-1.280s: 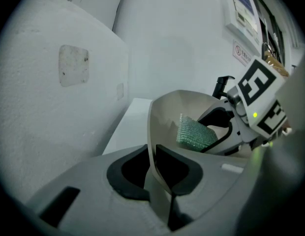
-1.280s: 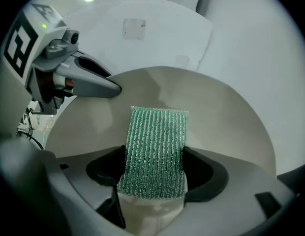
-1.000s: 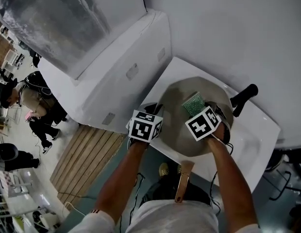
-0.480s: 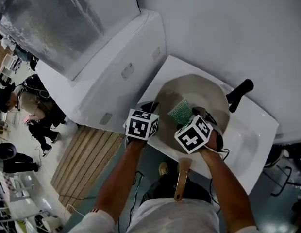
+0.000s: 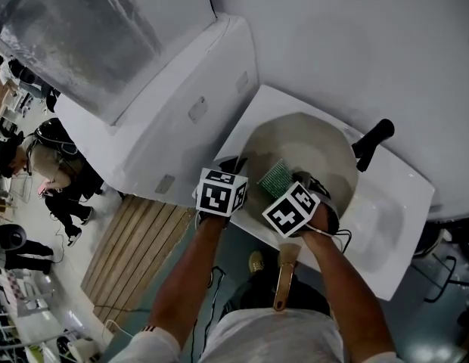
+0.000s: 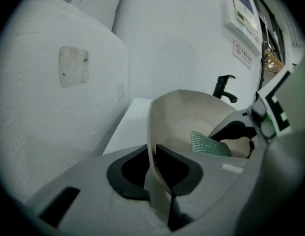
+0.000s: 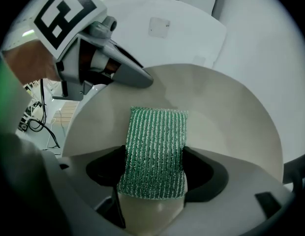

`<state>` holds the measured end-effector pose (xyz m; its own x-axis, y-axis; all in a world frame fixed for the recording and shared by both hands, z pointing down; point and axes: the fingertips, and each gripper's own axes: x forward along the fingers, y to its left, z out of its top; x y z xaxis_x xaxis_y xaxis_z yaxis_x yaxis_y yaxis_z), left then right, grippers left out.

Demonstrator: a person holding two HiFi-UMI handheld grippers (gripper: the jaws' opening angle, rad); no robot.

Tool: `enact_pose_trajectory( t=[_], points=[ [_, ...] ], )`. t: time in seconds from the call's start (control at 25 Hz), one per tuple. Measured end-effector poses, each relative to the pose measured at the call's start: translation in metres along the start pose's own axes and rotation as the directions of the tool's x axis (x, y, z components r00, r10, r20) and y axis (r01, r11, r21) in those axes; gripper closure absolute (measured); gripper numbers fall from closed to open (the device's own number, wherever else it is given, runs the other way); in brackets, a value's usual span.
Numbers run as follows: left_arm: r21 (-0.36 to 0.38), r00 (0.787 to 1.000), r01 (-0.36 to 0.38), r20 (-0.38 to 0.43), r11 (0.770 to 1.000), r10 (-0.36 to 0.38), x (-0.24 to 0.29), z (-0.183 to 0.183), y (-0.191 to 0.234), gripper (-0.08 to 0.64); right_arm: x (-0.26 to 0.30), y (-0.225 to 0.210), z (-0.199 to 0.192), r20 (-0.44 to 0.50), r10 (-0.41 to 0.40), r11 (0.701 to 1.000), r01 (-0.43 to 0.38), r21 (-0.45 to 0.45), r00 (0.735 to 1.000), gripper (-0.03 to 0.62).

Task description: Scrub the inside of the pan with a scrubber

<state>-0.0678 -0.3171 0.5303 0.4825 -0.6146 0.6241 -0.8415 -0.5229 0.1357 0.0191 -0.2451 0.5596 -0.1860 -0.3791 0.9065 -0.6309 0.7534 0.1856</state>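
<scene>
A beige round pan (image 5: 314, 146) sits tilted in a white sink (image 5: 386, 218). My left gripper (image 5: 233, 174) is at the pan's near-left edge. In the left gripper view its jaws (image 6: 153, 168) are shut on the pan's thin rim (image 6: 151, 132). My right gripper (image 5: 289, 191) reaches down into the pan, shut on a green striped scrubber (image 5: 276, 176). In the right gripper view the scrubber (image 7: 155, 151) sticks out from between the jaws and lies against the pan's inner wall (image 7: 226, 117), just below the left gripper (image 7: 118, 68).
A black faucet (image 5: 373, 142) stands at the sink's far right edge, behind the pan. A large white box (image 5: 166, 104) borders the sink on the left. Wooden slats (image 5: 132, 248) lie on the floor below, and people stand at the far left.
My right gripper has slid the scrubber across the pan's inside, toward the near left and closer to the left gripper. The left gripper and the pan have stayed put.
</scene>
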Motion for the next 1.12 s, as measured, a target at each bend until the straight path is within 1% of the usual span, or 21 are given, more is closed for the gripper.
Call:
enact_pose_trajectory(
  t=[0.32,0.52,0.64,0.92,1.12],
  points=[
    [0.002,1.000,-0.002,-0.001,1.000,0.002,0.001,-0.001,0.001,0.508,-0.009,-0.037,-0.019,-0.039,-0.075,0.997,0.076,0.017,0.996,0.239],
    [0.003,1.000,-0.002,0.001,1.000,0.002,0.000,0.000,0.001,0.508,-0.020,-0.057,-0.030,-0.061,-0.111,0.993,0.114,0.037,0.992,0.241],
    [0.004,1.000,-0.003,-0.001,1.000,0.003,0.000,0.000,0.001,0.508,-0.025,-0.063,-0.035,-0.068,-0.125,0.992,0.127,0.028,0.990,0.241],
    [0.010,1.000,-0.004,-0.001,1.000,0.004,0.000,0.000,0.000,0.508,-0.044,-0.039,-0.016,-0.003,-0.111,0.993,0.110,-0.038,0.994,0.240],
    [0.012,1.000,-0.004,-0.005,1.000,0.004,0.000,-0.001,0.000,0.508,-0.043,-0.008,-0.007,0.027,-0.051,0.999,0.051,-0.018,0.998,0.241]
  ],
)
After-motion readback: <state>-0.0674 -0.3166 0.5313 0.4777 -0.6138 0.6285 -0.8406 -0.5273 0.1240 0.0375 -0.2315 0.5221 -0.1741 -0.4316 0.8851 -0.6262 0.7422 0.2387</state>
